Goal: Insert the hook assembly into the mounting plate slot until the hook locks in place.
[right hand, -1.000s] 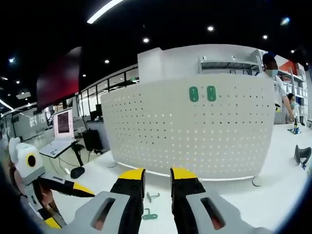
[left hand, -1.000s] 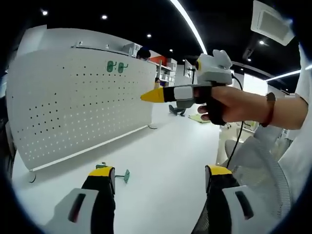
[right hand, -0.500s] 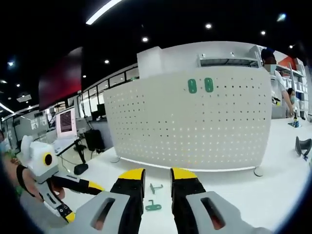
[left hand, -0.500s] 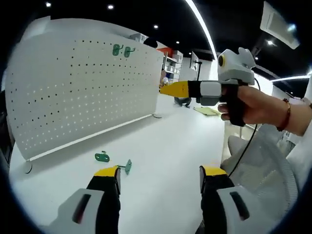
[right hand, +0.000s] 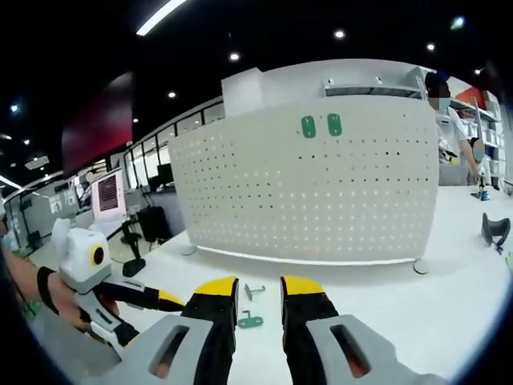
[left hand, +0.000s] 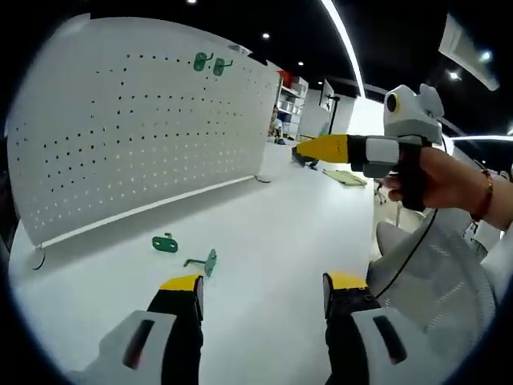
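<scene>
Left hand-held gripper (left hand: 260,289): jaws spread wide apart, nothing between them, held above the white desk (left hand: 272,233).
Right hand-held gripper (right hand: 258,293): jaws close together with a narrow gap, holding nothing; in the left gripper view it enters from the right, gripped by a hand (left hand: 437,180), yellow tips aimed toward the pegboard.
Hook assembly (left hand: 202,262): green, lying on the desk just ahead of the left jaw; also seen in the right gripper view (right hand: 255,291).
Mounting plate (left hand: 165,243): green, flat on the desk beside the hook, apart from it; in the right gripper view (right hand: 250,322) between the jaws.
Pegboard (right hand: 321,192): white, perforated, upright at the desk's far side, two green pieces (right hand: 321,126) mounted near its top.
</scene>
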{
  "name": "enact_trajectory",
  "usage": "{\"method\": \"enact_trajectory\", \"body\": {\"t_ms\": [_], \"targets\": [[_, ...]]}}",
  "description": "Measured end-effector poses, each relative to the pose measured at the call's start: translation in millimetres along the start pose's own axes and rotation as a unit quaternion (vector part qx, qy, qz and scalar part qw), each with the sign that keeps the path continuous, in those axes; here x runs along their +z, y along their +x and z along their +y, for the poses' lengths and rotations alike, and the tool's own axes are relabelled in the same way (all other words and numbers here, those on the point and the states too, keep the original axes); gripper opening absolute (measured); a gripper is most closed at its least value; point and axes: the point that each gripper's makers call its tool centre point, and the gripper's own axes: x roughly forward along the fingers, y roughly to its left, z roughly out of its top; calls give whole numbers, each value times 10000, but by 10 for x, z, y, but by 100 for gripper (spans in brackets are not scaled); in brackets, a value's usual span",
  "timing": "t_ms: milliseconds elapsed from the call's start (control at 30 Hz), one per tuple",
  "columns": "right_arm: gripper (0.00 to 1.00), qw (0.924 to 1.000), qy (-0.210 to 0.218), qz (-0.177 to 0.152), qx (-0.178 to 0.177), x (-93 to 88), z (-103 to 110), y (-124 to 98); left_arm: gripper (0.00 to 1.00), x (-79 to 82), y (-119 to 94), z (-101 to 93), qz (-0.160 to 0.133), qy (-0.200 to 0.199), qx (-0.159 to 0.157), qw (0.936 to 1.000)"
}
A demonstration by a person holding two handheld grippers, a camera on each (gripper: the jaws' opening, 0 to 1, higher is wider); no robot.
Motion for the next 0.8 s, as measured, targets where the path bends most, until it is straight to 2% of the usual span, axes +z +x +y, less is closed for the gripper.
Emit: {"method": "enact_trajectory", "body": {"t_ms": [267,367,600,700,800], "targets": [[20,9999,33,111,-12,-91,-19,-29,58,-42,99,77,140,36,-9,9999],[20,9997,192,109,-42,-123,-40,-25,56,-59,148,113,189,48,57,9998],[20,9995,272,174,18,-202,-4,-10,54,-134,244,165,305,-114,151,9994],[20,9994,302,196,8,-228,-12,-3,51,-169,275,215,381,-173,294,9987],[20,9992,332,204,19,-242,-20,7,50,-186,285,304,373,-439,553,9968]]}}
